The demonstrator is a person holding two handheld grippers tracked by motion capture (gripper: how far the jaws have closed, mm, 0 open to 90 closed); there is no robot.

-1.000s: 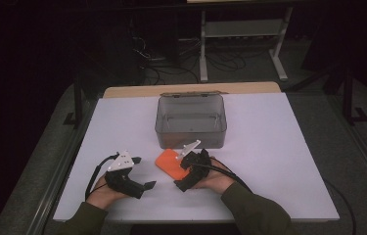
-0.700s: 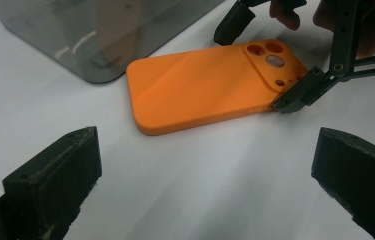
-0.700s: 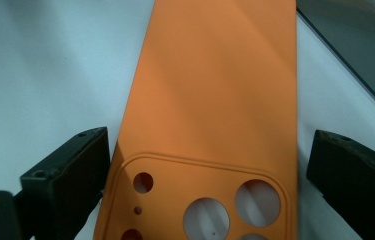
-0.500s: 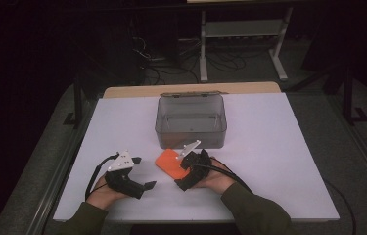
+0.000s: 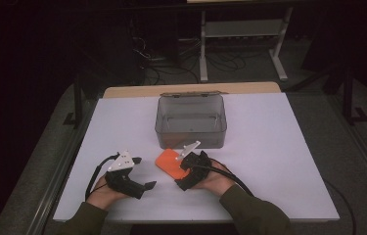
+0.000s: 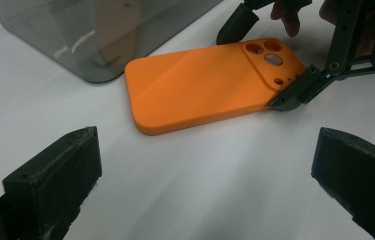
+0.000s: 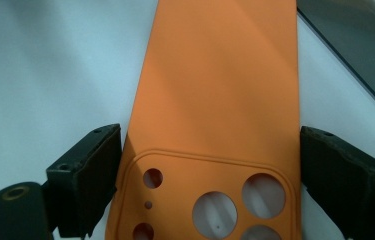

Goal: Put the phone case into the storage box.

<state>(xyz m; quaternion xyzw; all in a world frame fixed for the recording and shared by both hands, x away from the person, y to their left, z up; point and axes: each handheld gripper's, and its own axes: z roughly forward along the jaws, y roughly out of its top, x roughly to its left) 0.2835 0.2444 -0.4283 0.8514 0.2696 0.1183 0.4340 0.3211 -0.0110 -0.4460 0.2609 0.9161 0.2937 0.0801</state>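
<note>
Right tongs (image 7: 202, 175) seemingly pinch the unmarked orange phone case (image 7: 215, 100), having just closed; left tongs (image 6: 205, 170) spread

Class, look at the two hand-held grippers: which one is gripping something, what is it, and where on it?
The right hand-held gripper clamps the orange phone case across its camera-cutout end.

The high view looks forward and down from above the person's side of the worktop (image 5: 279, 147). Both gripper views ride low and close. All three share the orange phone case (image 5: 170, 162), beside the grey box (image 5: 191, 122) at 12 o'clock.
</note>
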